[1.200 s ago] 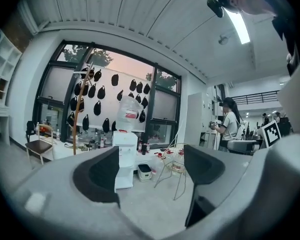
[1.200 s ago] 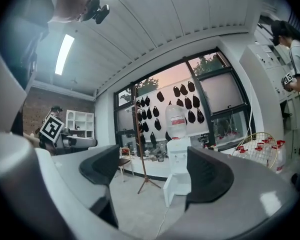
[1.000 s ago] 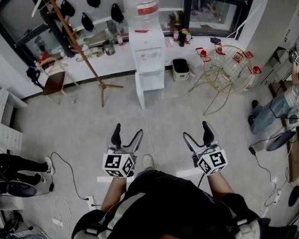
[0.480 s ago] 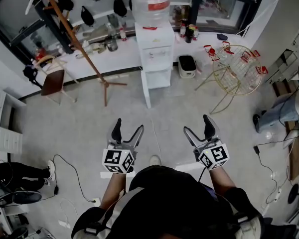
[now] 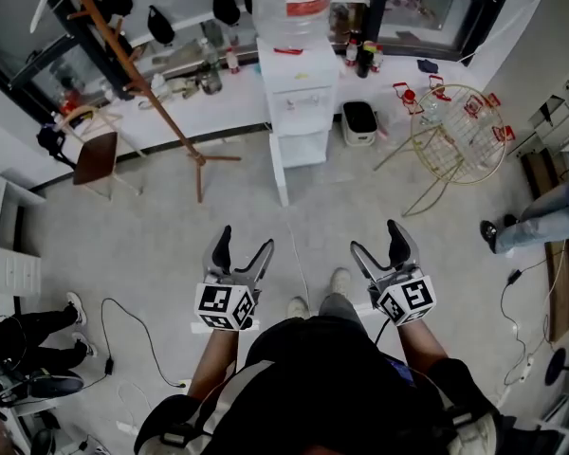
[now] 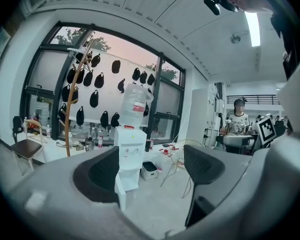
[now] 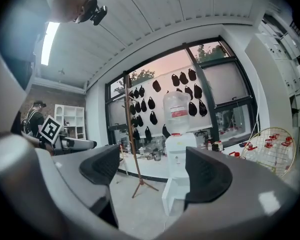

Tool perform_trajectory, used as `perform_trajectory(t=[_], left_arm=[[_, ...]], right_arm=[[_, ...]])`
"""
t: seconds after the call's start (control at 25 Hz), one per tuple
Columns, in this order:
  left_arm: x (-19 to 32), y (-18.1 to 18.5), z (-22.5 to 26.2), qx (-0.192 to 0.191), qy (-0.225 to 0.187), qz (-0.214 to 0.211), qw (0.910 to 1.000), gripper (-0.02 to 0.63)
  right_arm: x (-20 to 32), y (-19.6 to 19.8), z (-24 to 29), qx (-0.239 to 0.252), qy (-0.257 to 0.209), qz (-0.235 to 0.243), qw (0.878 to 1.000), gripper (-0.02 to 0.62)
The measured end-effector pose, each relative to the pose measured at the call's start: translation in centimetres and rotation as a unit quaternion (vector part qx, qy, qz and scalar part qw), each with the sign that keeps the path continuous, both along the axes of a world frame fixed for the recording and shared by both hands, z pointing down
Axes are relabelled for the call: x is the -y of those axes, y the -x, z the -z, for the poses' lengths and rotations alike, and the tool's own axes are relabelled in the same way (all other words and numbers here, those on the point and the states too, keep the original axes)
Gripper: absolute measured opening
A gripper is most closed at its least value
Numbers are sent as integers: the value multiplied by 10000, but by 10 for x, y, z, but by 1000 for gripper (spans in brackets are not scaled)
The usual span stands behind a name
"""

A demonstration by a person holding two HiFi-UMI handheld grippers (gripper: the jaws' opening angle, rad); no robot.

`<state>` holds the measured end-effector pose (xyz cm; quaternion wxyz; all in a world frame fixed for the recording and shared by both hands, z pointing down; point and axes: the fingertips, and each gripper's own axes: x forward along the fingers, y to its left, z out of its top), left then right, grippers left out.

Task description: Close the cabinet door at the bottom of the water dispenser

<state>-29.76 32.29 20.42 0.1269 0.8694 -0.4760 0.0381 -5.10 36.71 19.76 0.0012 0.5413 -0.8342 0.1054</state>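
No legible text found. The red label (image 5: 306, 6) on the bottle (image 5: 273, 28) atop the water dispenser (image 5: 301, 98) is too small to read.

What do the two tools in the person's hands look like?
The left tool and right tool are each a grey fork shape with two black padded tips. At the back of each sits a white cube printed with black square markers. The person wears a dark top with pale stripes near the shoulders.

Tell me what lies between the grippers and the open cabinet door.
Head view: only bare floor between the left gripper, the right gripper and the cabinet door.
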Motion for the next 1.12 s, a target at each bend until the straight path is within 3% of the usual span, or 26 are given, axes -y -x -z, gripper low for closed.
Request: perform_trajectory(t=[0.16,0.44,0.64,0.8,1.0,1.12], left_arm=[[29,-11,-5,15,77,15,10000,408],[95,-47,-6,24,66,171,9998,408],[151,-83,-1,57,10,236,9997,408],[187,-109,-3,84,40,216,9997,408],[221,-129,-12,144,131,357,9992,408],[238,-138,-21,141,210,482,9985,408]], right_arm=[[34,-11,1,41,-8,0,10000,397],[116,-40,12,3,-433,344,9985,397],[177,-86,10,-5,-176,293,9994,397],[221,-120,10,91,-457,287,9985,388],[259,-136,9,63,-510,548,9972,382],[273,-140,4,-63,-297,753,9967,371]])
